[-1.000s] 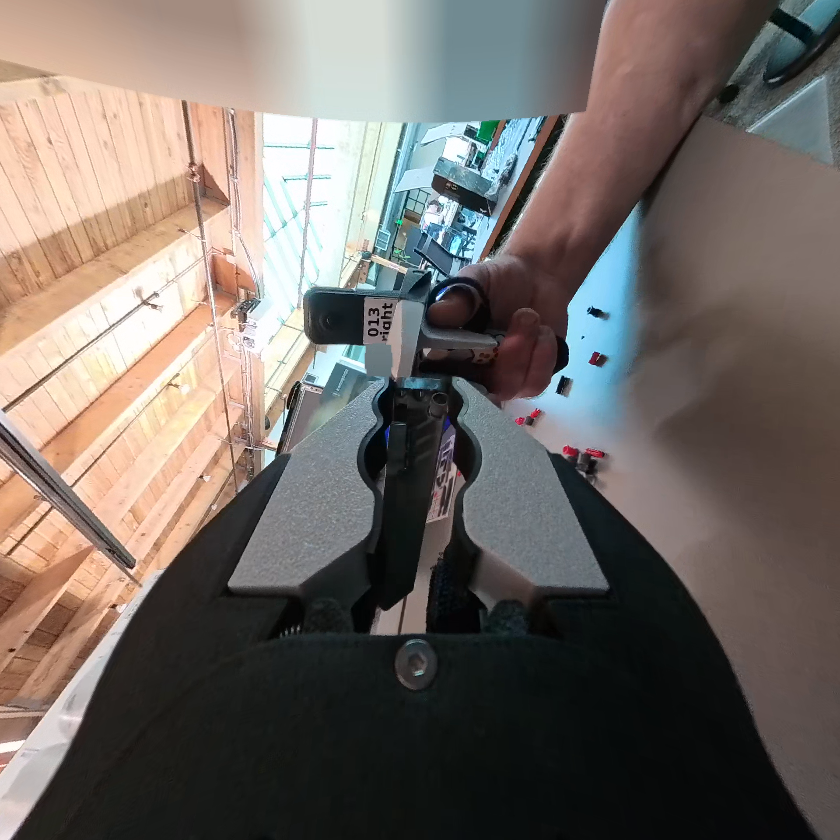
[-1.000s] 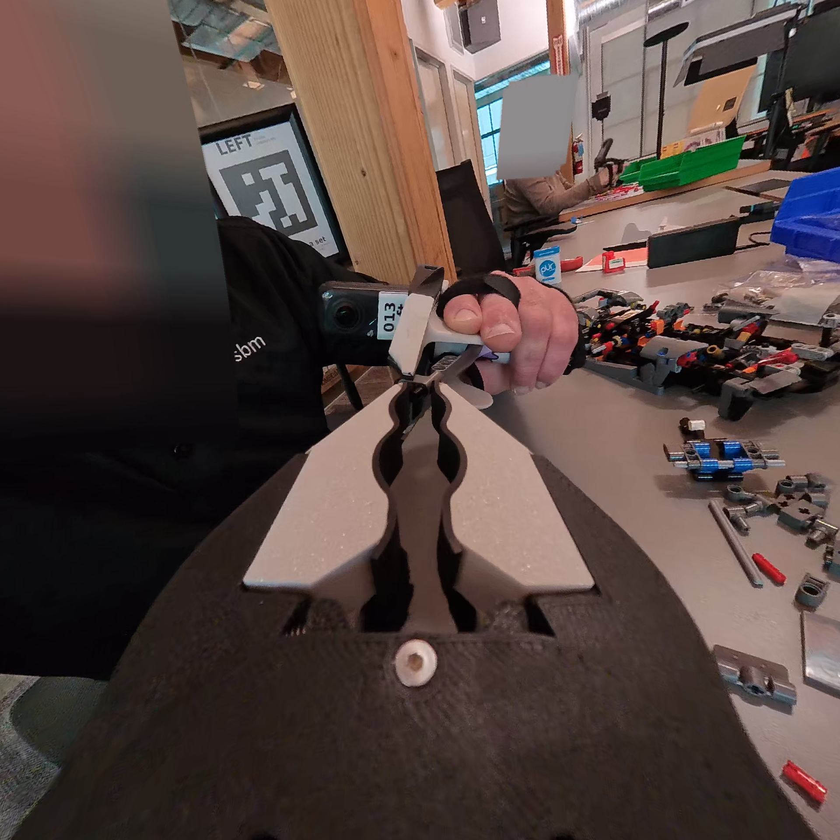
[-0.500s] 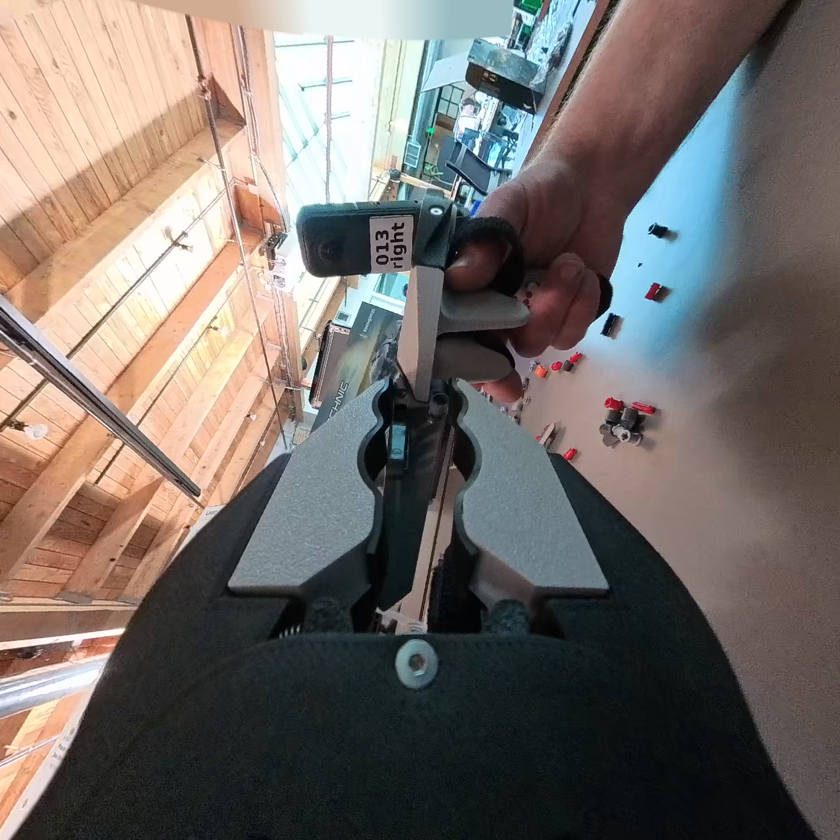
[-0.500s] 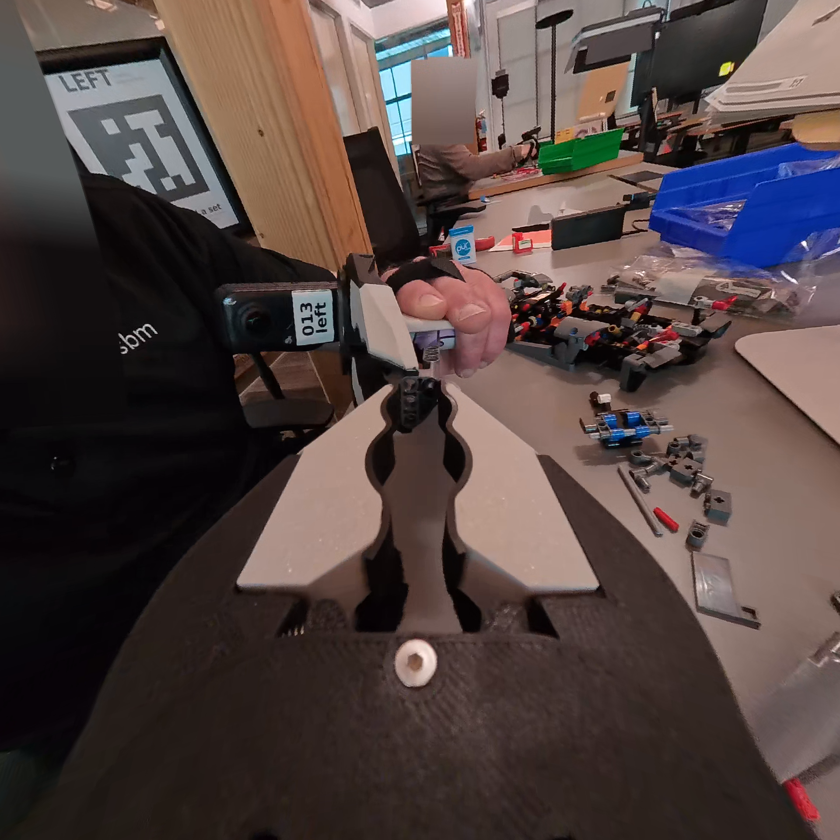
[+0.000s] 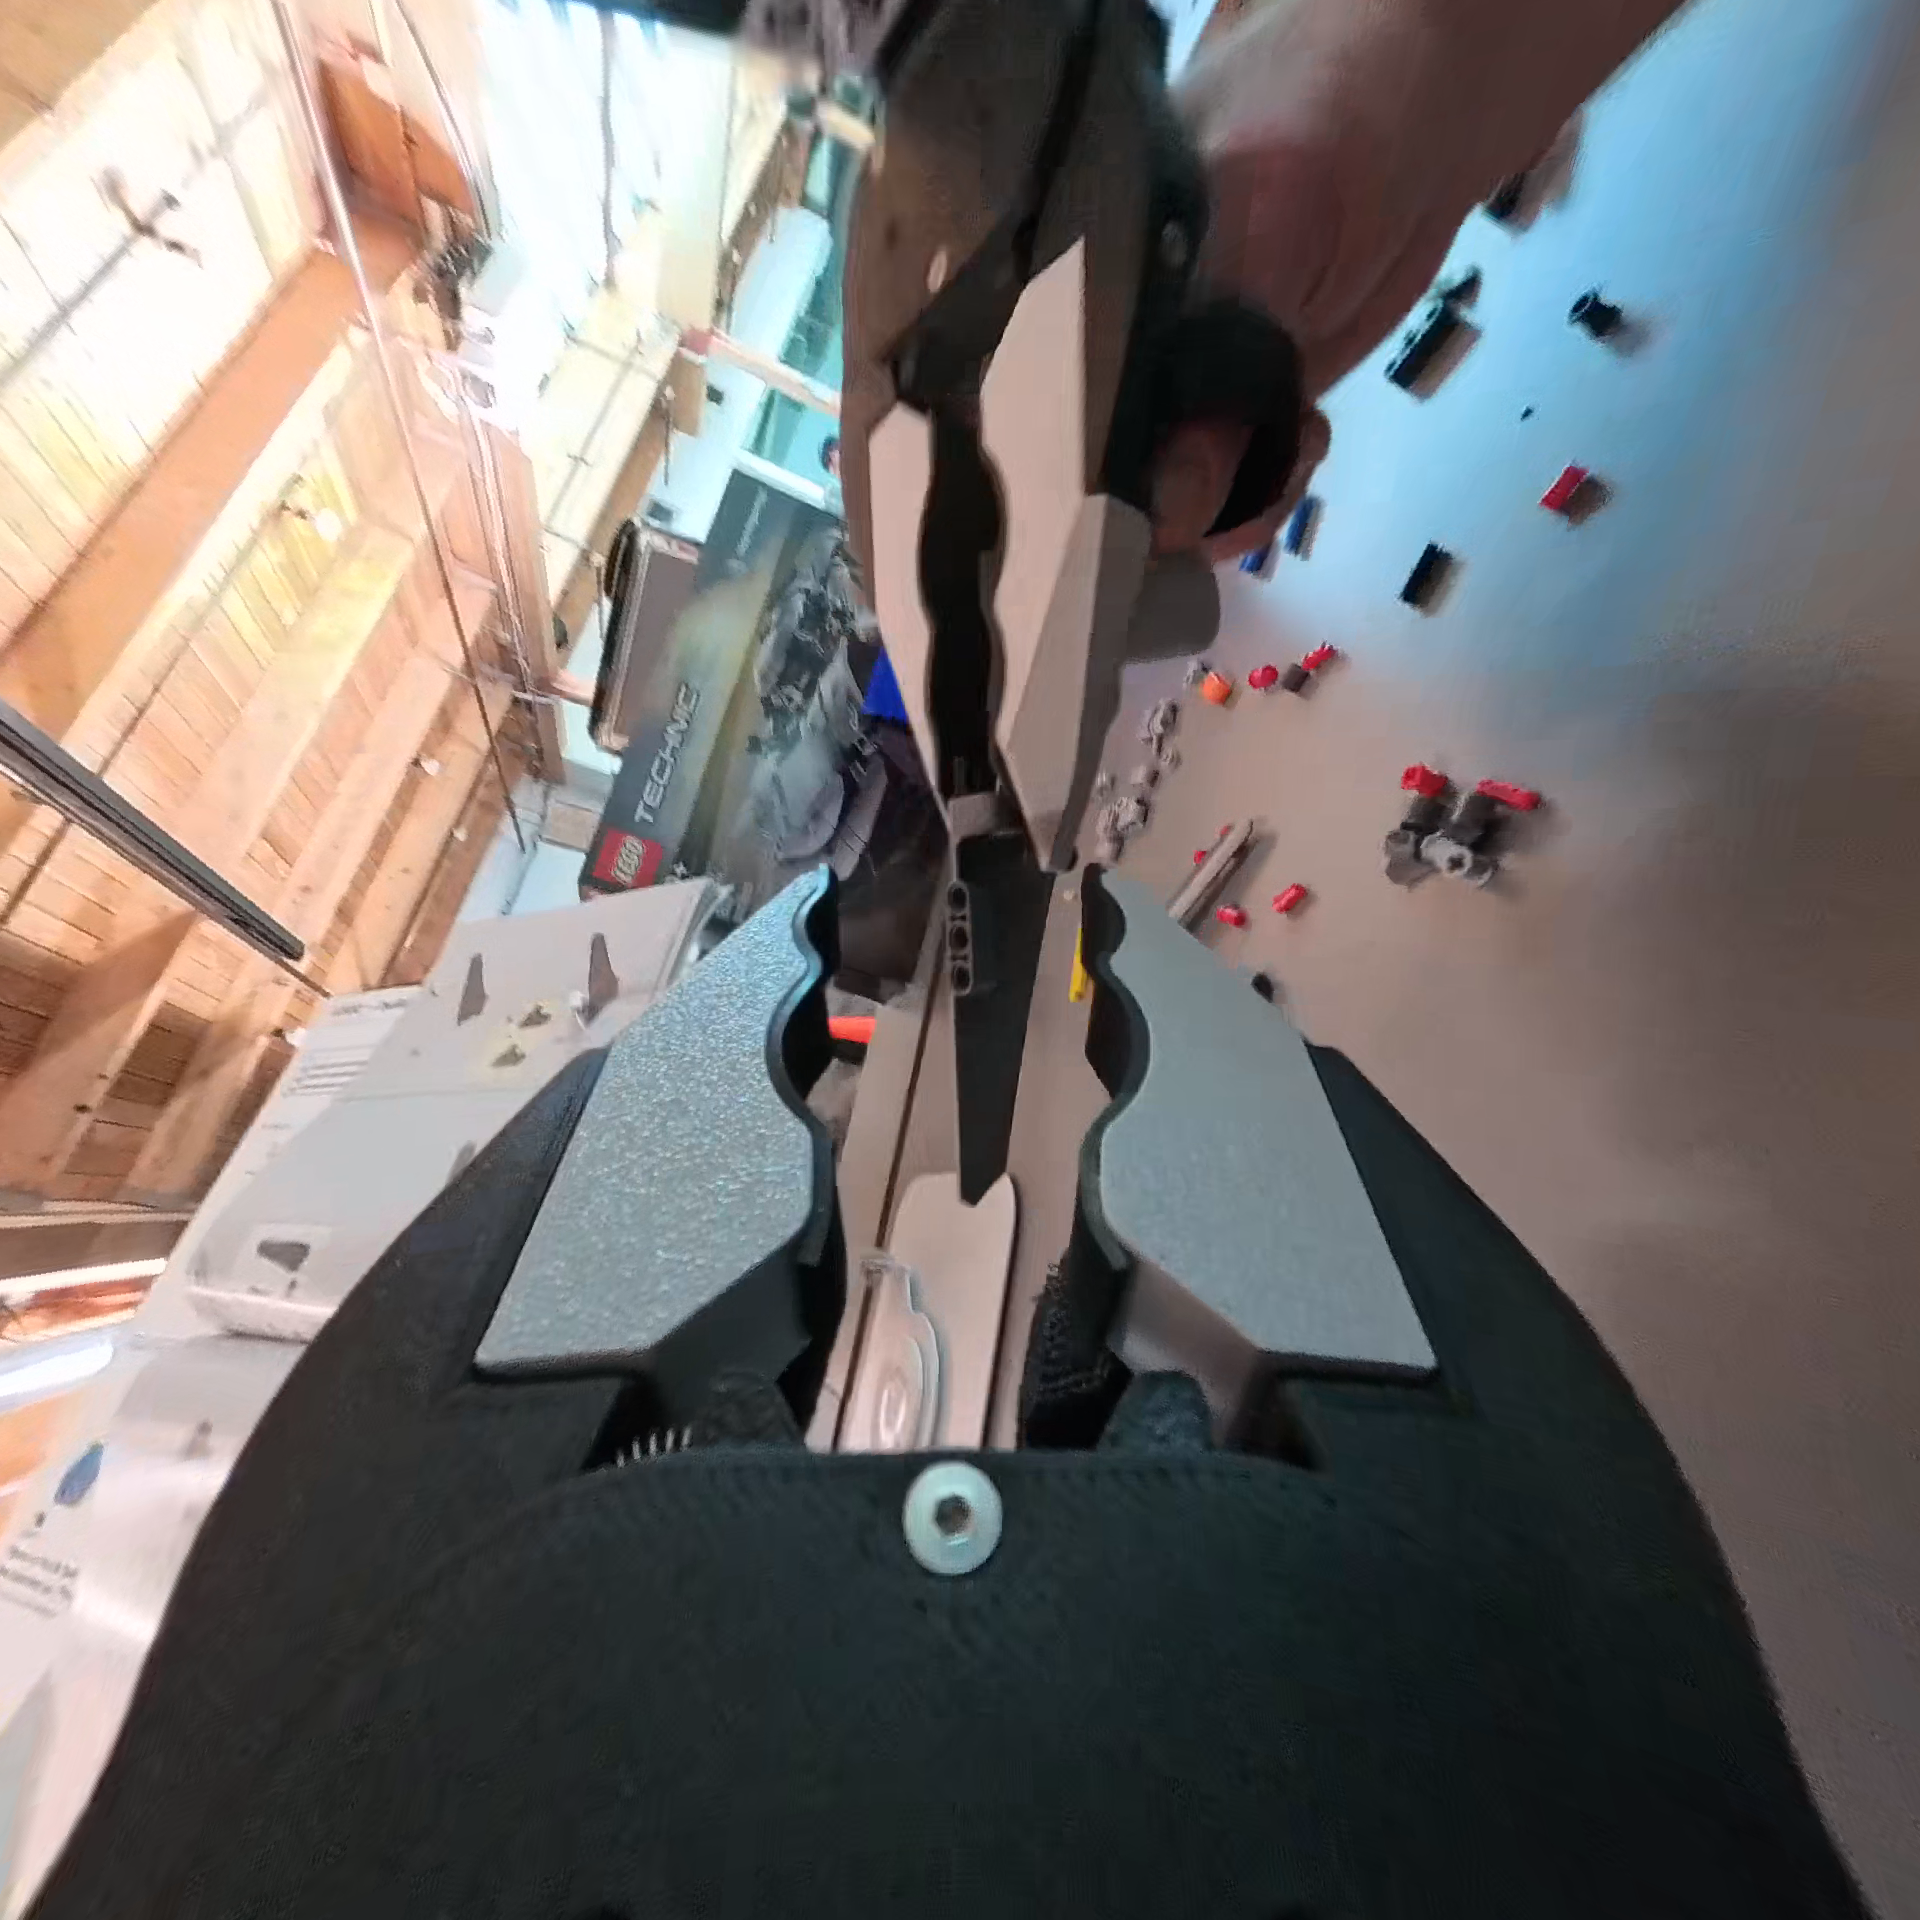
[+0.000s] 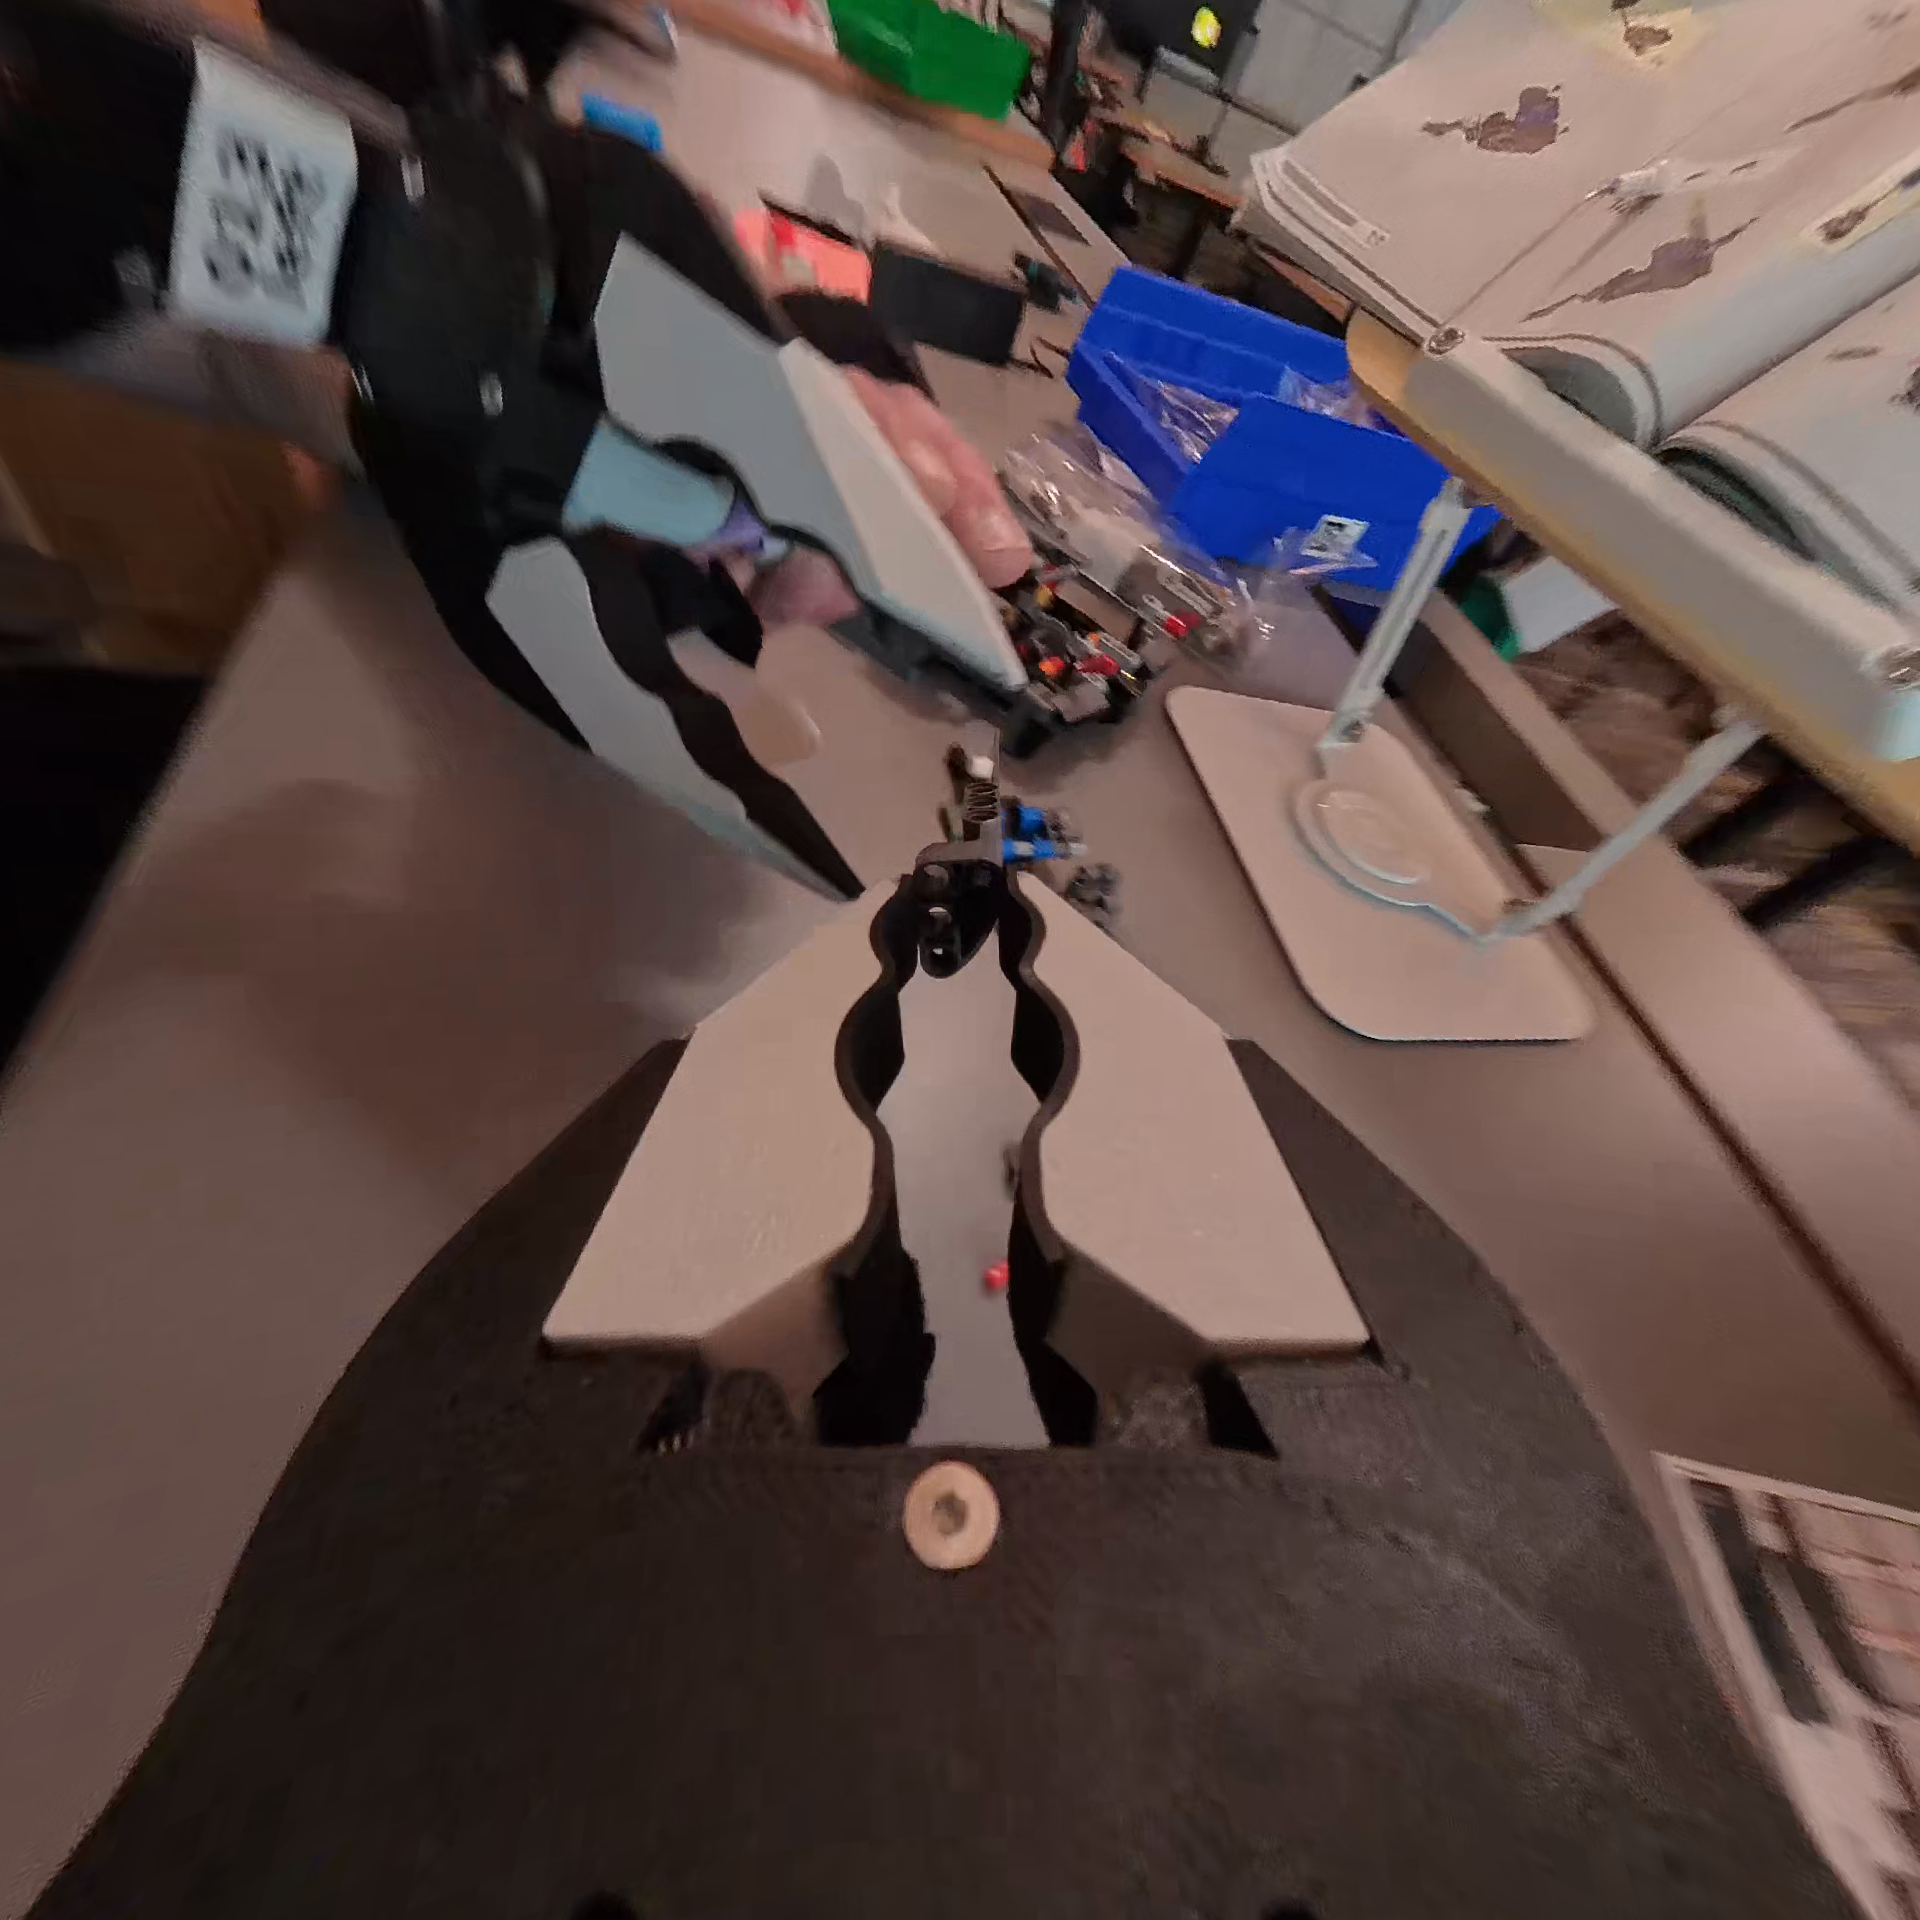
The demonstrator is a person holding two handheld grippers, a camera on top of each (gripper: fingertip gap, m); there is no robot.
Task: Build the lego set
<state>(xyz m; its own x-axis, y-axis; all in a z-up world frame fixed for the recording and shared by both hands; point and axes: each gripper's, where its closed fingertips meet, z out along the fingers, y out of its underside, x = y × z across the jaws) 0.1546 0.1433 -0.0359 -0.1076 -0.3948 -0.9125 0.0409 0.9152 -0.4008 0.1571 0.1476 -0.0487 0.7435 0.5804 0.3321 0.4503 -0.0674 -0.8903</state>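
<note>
A long, tapered black Lego panel (image 5: 982, 1018) hangs in the gap between my left gripper's fingers without touching them. My left gripper (image 5: 956, 904) is open and empty. My right gripper (image 5: 1003, 831) comes in from above in the left wrist view and is shut on the panel's holed end. In the right wrist view my right gripper (image 6: 951, 888) pinches that black end (image 6: 940, 925) at its tips. The open left gripper (image 6: 935, 784) shows just beyond it at upper left. Both views are motion-blurred.
On the grey table stand a partly built model (image 6: 1081, 655), blue bins (image 6: 1247, 436), an open instruction booklet (image 6: 1558, 208) on a stand with a flat base (image 6: 1371, 862), and loose red and grey parts (image 5: 1455, 821). A Lego box (image 5: 707, 727) stands at the back. Only a small space, under 4 cm, lies between the two pairs of fingers.
My left gripper has opened and let go of the black panel. My right gripper has closed on its end and now holds it alone. Both cameras have swung toward the table.
</note>
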